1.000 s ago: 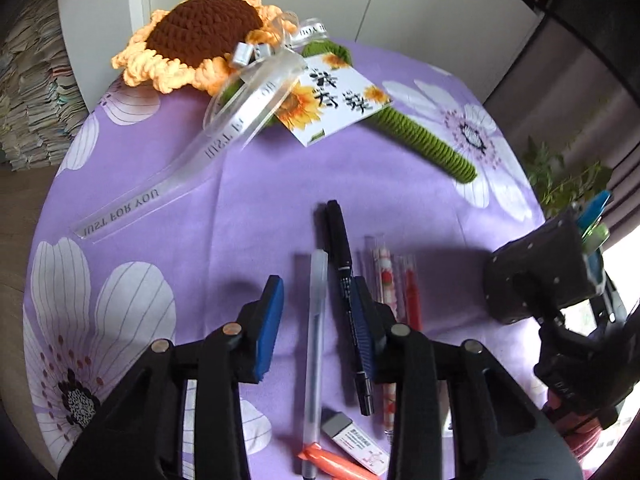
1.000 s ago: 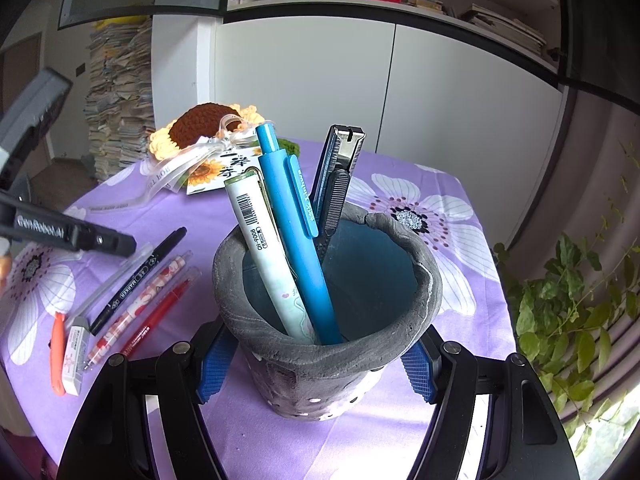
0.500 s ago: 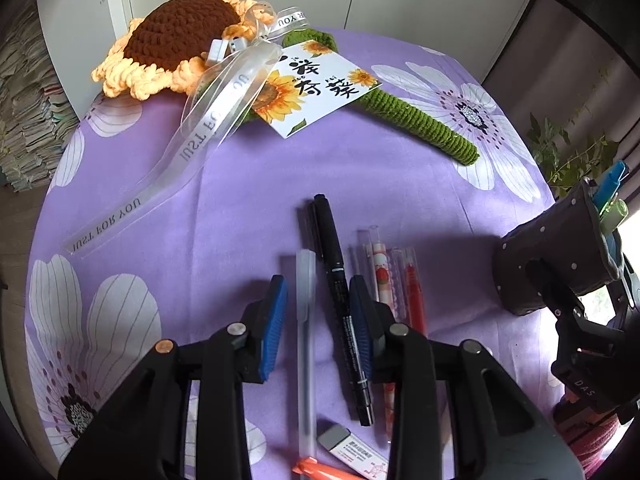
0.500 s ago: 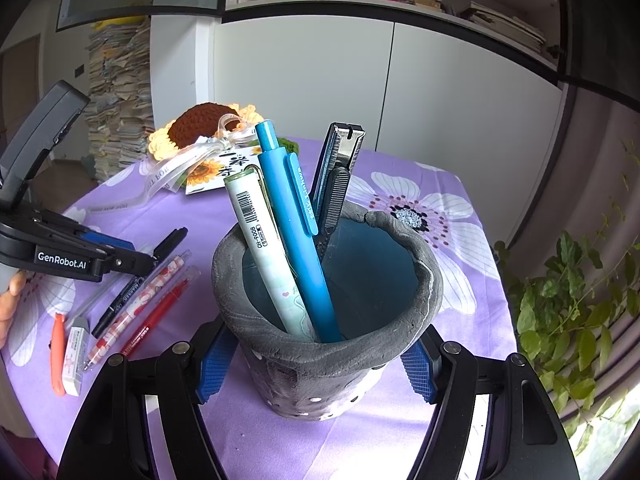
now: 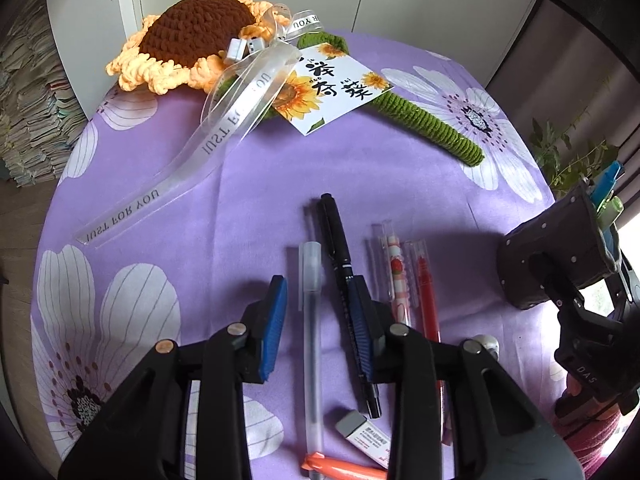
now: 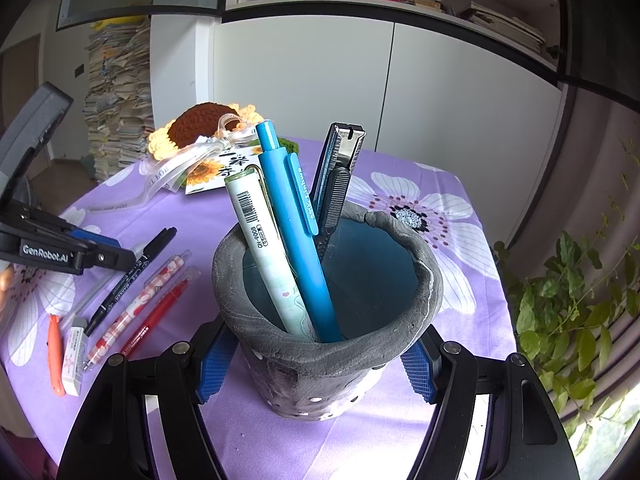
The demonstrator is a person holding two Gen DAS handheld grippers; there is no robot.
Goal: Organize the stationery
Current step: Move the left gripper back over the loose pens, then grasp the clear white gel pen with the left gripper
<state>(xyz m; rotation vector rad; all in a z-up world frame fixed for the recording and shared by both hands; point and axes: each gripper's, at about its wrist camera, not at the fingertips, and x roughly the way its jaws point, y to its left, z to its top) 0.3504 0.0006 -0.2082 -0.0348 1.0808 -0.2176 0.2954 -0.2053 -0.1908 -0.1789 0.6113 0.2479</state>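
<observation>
My right gripper (image 6: 316,364) is clamped on the grey pen cup (image 6: 332,368), both blue pads pressed to its sides; the cup stands on the purple flowered tablecloth (image 6: 460,360) and holds a white pen (image 6: 264,252), a blue pen (image 6: 296,236) and a utility knife (image 6: 338,184). My left gripper (image 5: 320,324) hangs with jaws apart, grasping nothing, straddling the clear pen (image 5: 311,332); its right pad sits over the black marker (image 5: 346,280). Beside these lie a patterned pen (image 5: 396,276), red pen (image 5: 426,292), eraser (image 5: 364,434) and orange highlighter (image 5: 340,468). Farther off lies a crochet sunflower (image 5: 192,36).
</observation>
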